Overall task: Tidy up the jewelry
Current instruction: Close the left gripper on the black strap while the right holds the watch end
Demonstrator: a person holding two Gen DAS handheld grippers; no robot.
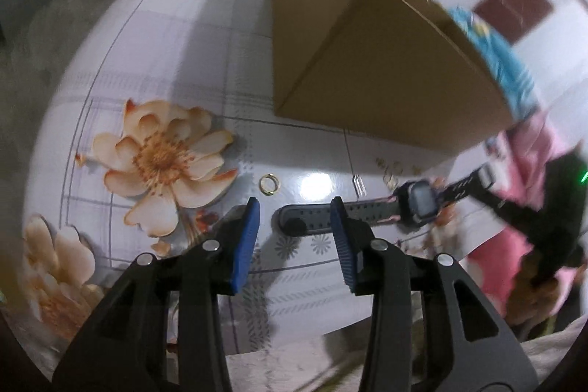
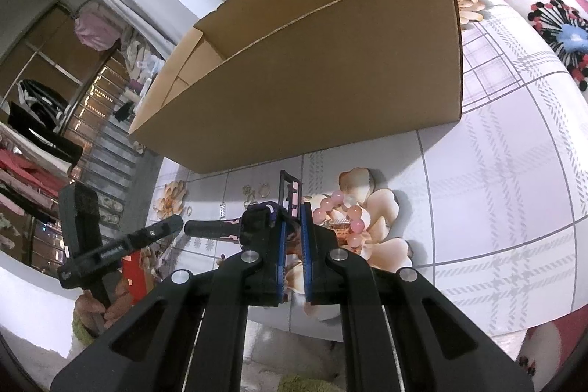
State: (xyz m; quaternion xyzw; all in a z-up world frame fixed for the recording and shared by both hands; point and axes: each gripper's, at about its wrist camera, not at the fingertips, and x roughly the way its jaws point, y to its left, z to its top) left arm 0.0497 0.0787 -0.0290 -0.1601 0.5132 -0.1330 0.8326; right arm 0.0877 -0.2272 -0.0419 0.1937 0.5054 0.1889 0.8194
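Left tongs (image 1: 295, 208) stand apart over the free end of the watch (image 1: 417, 206) strap, not pressing it. Right tongs (image 2: 293, 217) pinch the watch on the worktop (image 2: 496, 171), near the cardboard box (image 2: 312, 79).

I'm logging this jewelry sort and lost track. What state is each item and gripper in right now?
Cardboard box: open-topped, upright on table.
Watch: stretched out, one strap end gripped.
Right gripper: shut on watch strap.
Left gripper: open, free strap end between its fingers, unpinched.
Gold ring: loose on table.
Pink bead bracelet: lying on table.
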